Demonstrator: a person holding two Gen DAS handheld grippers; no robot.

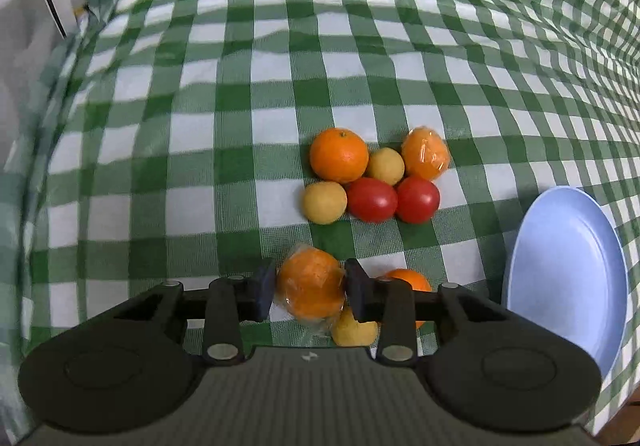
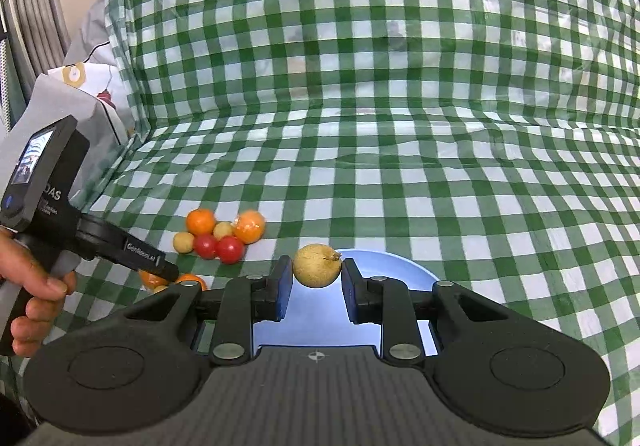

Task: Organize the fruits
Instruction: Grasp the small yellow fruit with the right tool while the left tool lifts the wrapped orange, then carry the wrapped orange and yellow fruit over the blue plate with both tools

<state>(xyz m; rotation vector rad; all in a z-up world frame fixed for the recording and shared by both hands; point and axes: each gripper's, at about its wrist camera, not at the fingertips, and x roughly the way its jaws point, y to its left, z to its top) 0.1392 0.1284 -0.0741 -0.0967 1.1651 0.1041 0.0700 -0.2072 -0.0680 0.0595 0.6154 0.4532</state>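
Both grippers on fruit over green checked cloth (image 1: 280,86), blue plate (image 1: 568,278) as landmark.

Right gripper (image 2: 317,278) clamps a yellow-brown round fruit (image 2: 317,265) above the plate's near half, stem nub pointing right, no clear long axis. Left gripper (image 1: 310,290), left of plate, jaws part-closed, pads touching a plastic-wrapped orange (image 1: 311,288), wrap tail pointing up-left. Under it, a yellow fruit (image 1: 354,332) and another orange (image 1: 412,280), partly hidden. Further from plate: cluster of six (image 1: 376,176), two oranges, two yellow, two red, all touching. Person's hand (image 2: 36,298) holds the left gripper's handle.
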